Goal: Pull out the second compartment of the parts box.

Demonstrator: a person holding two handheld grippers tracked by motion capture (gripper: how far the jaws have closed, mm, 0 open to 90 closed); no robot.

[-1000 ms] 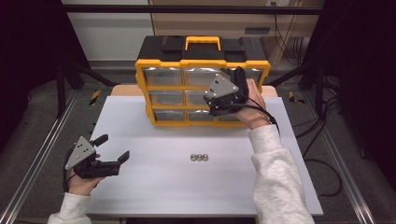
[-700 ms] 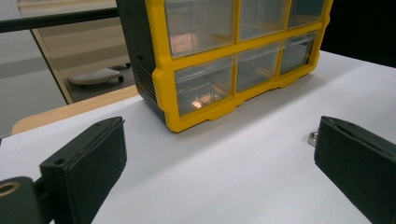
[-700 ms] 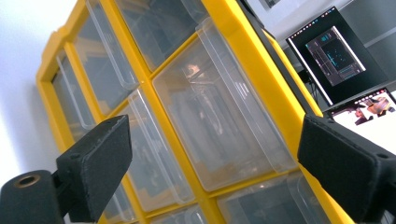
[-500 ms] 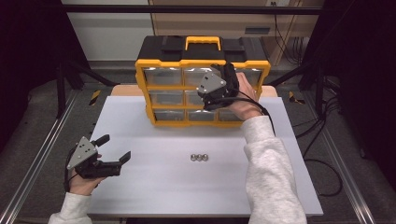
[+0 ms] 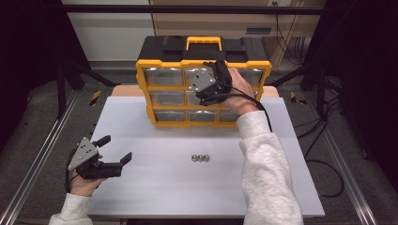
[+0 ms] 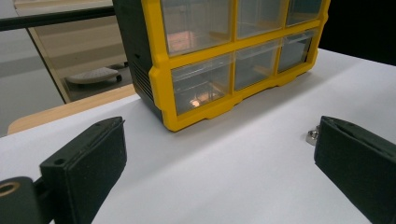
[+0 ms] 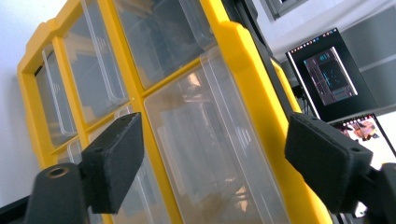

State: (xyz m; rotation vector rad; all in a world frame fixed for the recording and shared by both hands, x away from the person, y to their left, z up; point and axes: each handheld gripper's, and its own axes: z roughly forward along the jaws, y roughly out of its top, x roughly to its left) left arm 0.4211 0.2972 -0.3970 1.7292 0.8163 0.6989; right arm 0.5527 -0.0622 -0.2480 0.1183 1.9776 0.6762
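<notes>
A yellow-framed black drawer cabinet (image 5: 142, 89) with clear drawers stands at the back of the white table (image 5: 155, 192). My right gripper (image 5: 209, 93) is held against its front, by the upper middle drawers. In the right gripper view the right gripper (image 7: 215, 158) straddles a clear drawer front (image 7: 201, 149) and a yellow frame bar (image 7: 261, 79). Its jaws have just been closing, but the pads are off the cabinet. My left gripper (image 5: 116, 148) rests open at the table's front left with nothing in it. Three small metal nuts (image 5: 200, 158) lie in a row mid-table.
The cabinet (image 6: 196, 116) fills the back of the left gripper view beyond the left gripper (image 6: 219, 163), with one nut (image 6: 312, 135) beside the right-hand jaw. A yellow carry handle (image 5: 203, 42) tops the cabinet. Metal rails (image 5: 37, 164) run along both table sides.
My right gripper has slid left across the cabinet's front and its jaws stand a little narrower. The left gripper and the nuts are where they were.
</notes>
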